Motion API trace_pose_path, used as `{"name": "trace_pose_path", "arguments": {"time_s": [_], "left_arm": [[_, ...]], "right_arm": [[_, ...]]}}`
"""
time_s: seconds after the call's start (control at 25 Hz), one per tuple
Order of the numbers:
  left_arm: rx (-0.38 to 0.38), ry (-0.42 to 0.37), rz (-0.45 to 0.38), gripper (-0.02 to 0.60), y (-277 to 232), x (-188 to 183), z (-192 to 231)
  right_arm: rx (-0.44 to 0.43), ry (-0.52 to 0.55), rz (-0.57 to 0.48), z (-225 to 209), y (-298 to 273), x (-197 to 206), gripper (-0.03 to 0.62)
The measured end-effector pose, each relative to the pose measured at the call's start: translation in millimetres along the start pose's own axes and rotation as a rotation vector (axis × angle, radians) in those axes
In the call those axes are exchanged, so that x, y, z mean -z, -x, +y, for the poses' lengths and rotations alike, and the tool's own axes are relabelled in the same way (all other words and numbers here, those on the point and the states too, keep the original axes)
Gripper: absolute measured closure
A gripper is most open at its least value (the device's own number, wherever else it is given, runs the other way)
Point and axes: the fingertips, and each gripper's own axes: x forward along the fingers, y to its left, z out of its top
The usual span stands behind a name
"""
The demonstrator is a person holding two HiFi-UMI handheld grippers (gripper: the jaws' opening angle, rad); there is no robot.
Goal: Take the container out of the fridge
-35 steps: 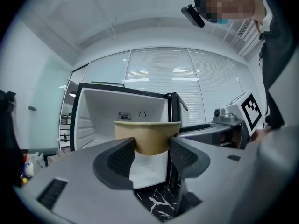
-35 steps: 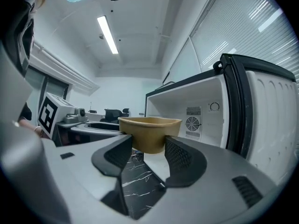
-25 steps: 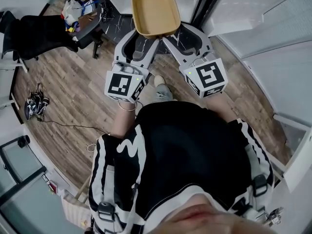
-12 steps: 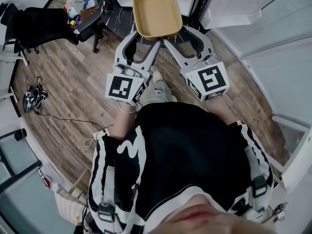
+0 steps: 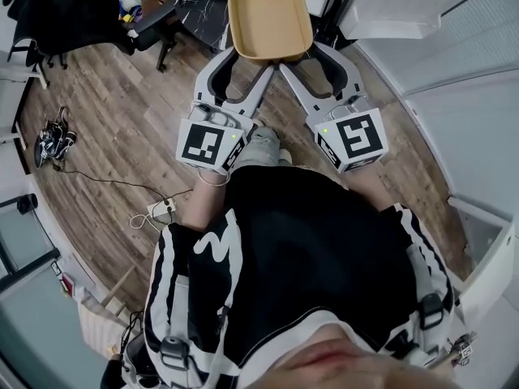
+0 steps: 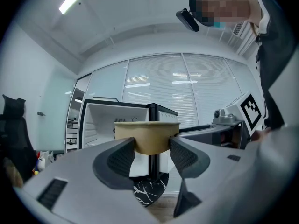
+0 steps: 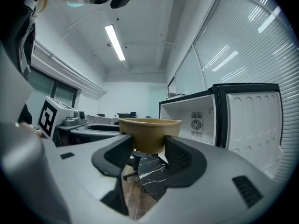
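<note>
Container (image 5: 270, 19): tan, empty, out of the open fridge (image 6: 110, 120), up over the wood floor (image 5: 105, 120).
Left tongs (image 6: 152, 150): pinching its near end, as I read it.
Right tongs (image 7: 148, 148): pinching the same end, alongside.

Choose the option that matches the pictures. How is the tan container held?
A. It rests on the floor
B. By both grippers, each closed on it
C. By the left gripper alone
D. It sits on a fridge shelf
B: the tan container hangs above the floor, out of the open fridge, with the left gripper and the right gripper each clamped on its sides.
</note>
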Motion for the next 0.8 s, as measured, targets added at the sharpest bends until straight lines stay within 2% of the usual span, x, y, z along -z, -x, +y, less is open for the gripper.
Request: {"name": "trace_pose_path", "arguments": {"time_s": [0.32, 0.8], "left_arm": [[0.021, -0.019, -0.024, 0.341, 15.3, -9.0, -5.9], [0.077, -0.025, -0.04, 0.341, 66.4, -23.4, -22.9]], "right_arm": [[0.016, 0.001, -0.019, 14.1, 10.3, -7.4, 0.367], [0.079, 0.001, -0.029, 63.1, 40.6, -18.8, 0.367]]}}
